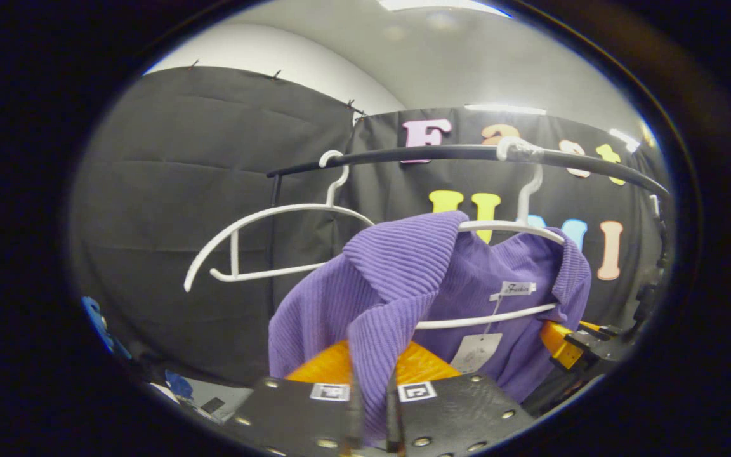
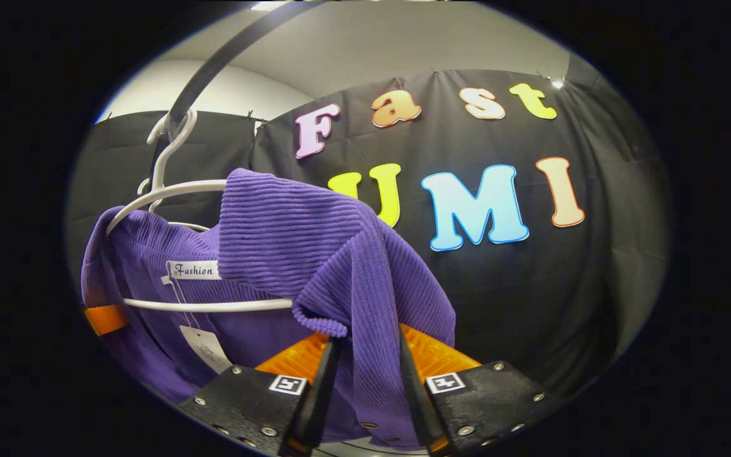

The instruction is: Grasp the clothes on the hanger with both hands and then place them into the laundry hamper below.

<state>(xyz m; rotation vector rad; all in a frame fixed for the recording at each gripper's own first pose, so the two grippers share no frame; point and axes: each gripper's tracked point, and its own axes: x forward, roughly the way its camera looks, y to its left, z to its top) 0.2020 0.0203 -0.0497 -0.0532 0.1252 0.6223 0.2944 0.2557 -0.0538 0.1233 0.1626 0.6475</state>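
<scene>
You were maybe halfway there. Your left gripper (image 1: 370, 406) had its fingers clamped on one shoulder of the purple sweater (image 1: 403, 279), and your right gripper (image 2: 368, 387) was pinching the other shoulder fold. The sweater was on its white hanger (image 1: 518, 225) on the black rail (image 1: 441, 152), shoulders bunched up. Looked to me like lifting it off and dropping it into the hamper were both left.

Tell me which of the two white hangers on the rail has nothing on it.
The bare hanger on the left in the left gripper view. The other hanger carries the purple sweater, whose shoulders both grippers pinch.
</scene>
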